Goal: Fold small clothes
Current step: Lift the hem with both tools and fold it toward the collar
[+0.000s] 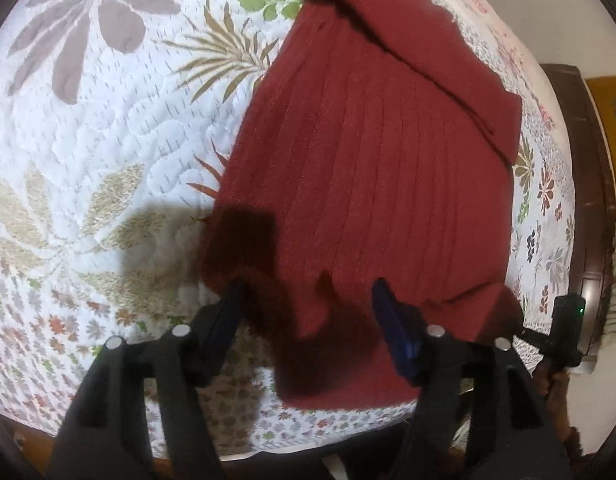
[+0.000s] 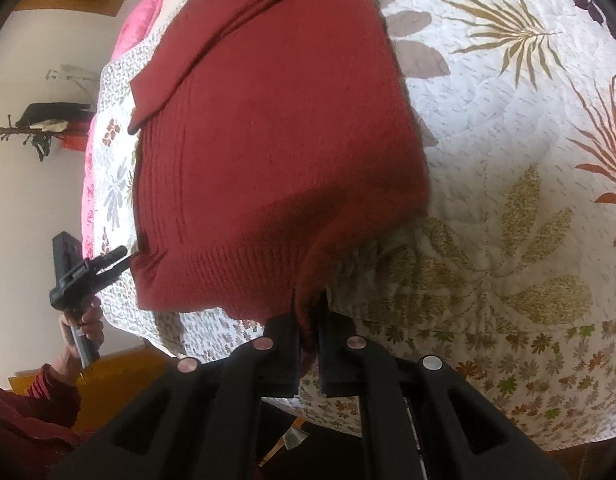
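A dark red ribbed knit sweater (image 1: 371, 168) lies flat on the bed, with its folded collar at the far end. My left gripper (image 1: 309, 304) stands open, and the near hem (image 1: 331, 344) sags between its wide-apart fingers (image 1: 391, 312). In the right wrist view the sweater (image 2: 276, 152) fills the middle of the frame. My right gripper (image 2: 309, 340) is shut on the sweater's near hem corner (image 2: 308, 312), which is raised a little. The left gripper (image 2: 116, 262) shows at the opposite hem corner, and the right gripper (image 1: 563, 320) appears at the right edge of the left wrist view.
A white quilted bedspread (image 1: 108, 140) printed with leaves and flowers covers the bed. A dark wooden bed frame (image 1: 583, 200) runs along one side. A hand (image 2: 84, 324) in a red sleeve holds the left gripper. A pink cloth (image 2: 136, 28) lies past the collar.
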`<state>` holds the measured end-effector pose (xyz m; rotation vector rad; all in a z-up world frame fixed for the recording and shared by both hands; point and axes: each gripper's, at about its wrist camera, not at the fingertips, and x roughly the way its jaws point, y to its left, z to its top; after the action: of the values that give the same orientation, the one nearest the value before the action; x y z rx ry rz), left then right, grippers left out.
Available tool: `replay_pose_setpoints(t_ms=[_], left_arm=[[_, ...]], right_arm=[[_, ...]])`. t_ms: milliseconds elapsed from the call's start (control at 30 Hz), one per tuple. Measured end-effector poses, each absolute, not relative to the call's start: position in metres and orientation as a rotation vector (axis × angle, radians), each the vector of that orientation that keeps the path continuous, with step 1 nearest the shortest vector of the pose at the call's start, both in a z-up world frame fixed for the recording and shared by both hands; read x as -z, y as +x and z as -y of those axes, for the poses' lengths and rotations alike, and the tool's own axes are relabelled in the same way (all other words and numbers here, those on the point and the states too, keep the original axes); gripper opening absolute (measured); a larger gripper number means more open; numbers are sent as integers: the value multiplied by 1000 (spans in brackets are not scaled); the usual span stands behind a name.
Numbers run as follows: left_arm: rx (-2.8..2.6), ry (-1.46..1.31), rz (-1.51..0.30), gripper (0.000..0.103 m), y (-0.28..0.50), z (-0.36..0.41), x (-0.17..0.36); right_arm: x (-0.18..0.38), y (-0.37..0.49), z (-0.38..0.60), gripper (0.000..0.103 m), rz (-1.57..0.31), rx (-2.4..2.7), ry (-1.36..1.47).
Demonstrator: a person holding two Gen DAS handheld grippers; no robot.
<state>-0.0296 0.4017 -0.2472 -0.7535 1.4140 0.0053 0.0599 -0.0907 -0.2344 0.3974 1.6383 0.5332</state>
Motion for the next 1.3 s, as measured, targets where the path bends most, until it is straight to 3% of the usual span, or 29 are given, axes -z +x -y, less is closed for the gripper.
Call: replay_pose_setpoints(t_ms=[233, 300, 367, 467, 700, 800, 833, 867, 933, 1300], left_arm=[[-45, -793, -1500, 74, -24, -393, 278], [-79, -780, -1493, 74, -29, -391, 271], [-131, -769, -1478, 67, -37, -392, 261], [-161, -714, -1463, 69, -47, -392, 251], [-130, -811, -1534, 73, -39, -390, 290], [-115, -807, -1526, 58, -30, -383, 291], [-116, -800, -1520, 44, -29, -382, 289], [-102, -801, -1510, 22, -28, -381, 287], [-68, -834, -1490, 13, -26, -380, 280], [78, -919, -1246, 12, 24, -387, 202]], right_arm=[[231, 60, 88, 6, -1629, -541, 386], [231, 60, 88, 6, -1624, -541, 387], [230, 61, 89, 6, -1618, -544, 392], [230, 62, 88, 6, -1614, -546, 398], [231, 65, 82, 6, -1613, -551, 388], [230, 65, 82, 6, -1614, -551, 381], [230, 65, 83, 6, -1614, -551, 383], [230, 66, 84, 6, -1613, -552, 387], [231, 66, 85, 6, -1612, -556, 393], [196, 124, 98, 6, -1471, -645, 592]])
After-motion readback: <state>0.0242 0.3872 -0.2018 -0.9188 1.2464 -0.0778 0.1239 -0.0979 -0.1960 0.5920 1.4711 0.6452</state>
